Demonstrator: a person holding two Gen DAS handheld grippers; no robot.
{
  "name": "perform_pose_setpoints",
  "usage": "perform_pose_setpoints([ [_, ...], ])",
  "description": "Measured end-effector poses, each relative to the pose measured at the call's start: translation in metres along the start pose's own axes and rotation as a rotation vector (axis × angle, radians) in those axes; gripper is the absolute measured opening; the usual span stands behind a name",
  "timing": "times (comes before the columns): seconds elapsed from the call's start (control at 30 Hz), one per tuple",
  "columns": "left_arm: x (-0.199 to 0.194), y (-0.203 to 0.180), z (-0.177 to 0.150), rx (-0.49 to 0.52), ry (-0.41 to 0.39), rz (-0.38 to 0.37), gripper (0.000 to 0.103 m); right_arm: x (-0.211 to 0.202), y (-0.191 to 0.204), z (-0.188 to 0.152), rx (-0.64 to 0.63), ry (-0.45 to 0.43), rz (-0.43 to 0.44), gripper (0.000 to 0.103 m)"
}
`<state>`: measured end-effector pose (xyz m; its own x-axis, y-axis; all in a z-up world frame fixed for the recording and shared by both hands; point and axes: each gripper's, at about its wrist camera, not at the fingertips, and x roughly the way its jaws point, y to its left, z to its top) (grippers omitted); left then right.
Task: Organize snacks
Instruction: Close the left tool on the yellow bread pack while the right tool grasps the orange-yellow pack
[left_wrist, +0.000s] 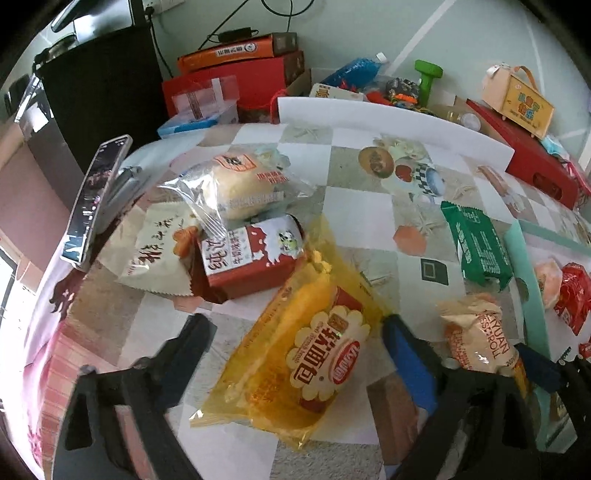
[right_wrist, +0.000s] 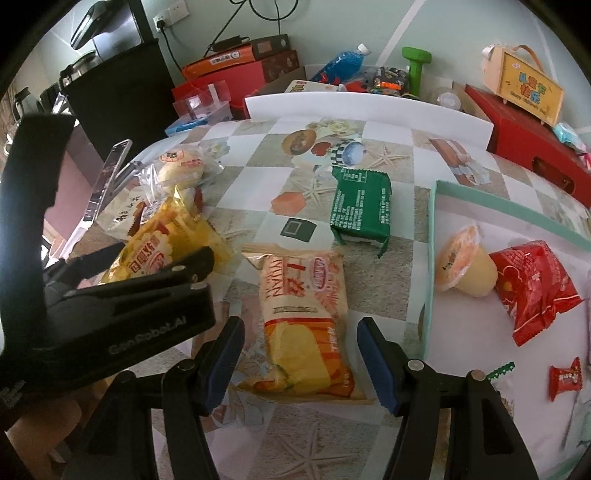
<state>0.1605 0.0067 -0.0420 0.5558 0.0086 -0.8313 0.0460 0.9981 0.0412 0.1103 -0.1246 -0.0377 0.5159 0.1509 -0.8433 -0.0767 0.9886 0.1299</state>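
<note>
yellow bread pack (left_wrist: 310, 354) lower centre on counter (left_wrist: 354, 206), between left tool (left_wrist: 295, 332) fingers, spread, no pinch | risk: slick film slips, I nudge red carton (left_wrist: 251, 254) | right tool (right_wrist: 301, 354) spread astride orange roll pack (right_wrist: 303, 317) | both tools pitched steeply down | tray (right_wrist: 430, 258) right

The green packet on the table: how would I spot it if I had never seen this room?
Start at the mint-edged tray on the right of the checked tablecloth. Just left of the tray's far corner, alone on the cloth, lies the green packet. It is the only dark green wrapper here, flat and blocky with small white print; the snacks around it are yellow, orange or red.
</note>
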Motion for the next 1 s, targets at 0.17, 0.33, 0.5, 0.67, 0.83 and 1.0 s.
perform_pose_setpoints([
  [0.17,0.005,0.009,-0.004,-0.056,0.048,-0.010,0.062,0.000,-0.004,0.001,0.015,-0.002,0.009,0.066],
  [0.33,0.005,0.028,-0.007,-0.156,0.069,-0.014,0.058,-0.001,-0.001,0.001,0.004,-0.008,0.030,0.066],
  [0.5,0.005,0.030,-0.008,-0.168,0.077,-0.007,0.058,0.004,-0.002,0.000,0.024,-0.002,0.024,0.065],
  [0.67,0.005,0.029,-0.008,-0.159,0.080,-0.001,0.058,0.005,-0.003,0.000,0.028,-0.018,0.004,0.055],
  [0.83,0.007,0.028,-0.007,-0.151,0.082,0.004,0.058,0.004,-0.007,0.000,0.046,-0.030,0.011,0.042],
  [1.0,0.007,0.027,-0.007,-0.146,0.081,0.006,0.058,0.005,-0.006,0.000,0.045,-0.033,0.007,0.040],
])
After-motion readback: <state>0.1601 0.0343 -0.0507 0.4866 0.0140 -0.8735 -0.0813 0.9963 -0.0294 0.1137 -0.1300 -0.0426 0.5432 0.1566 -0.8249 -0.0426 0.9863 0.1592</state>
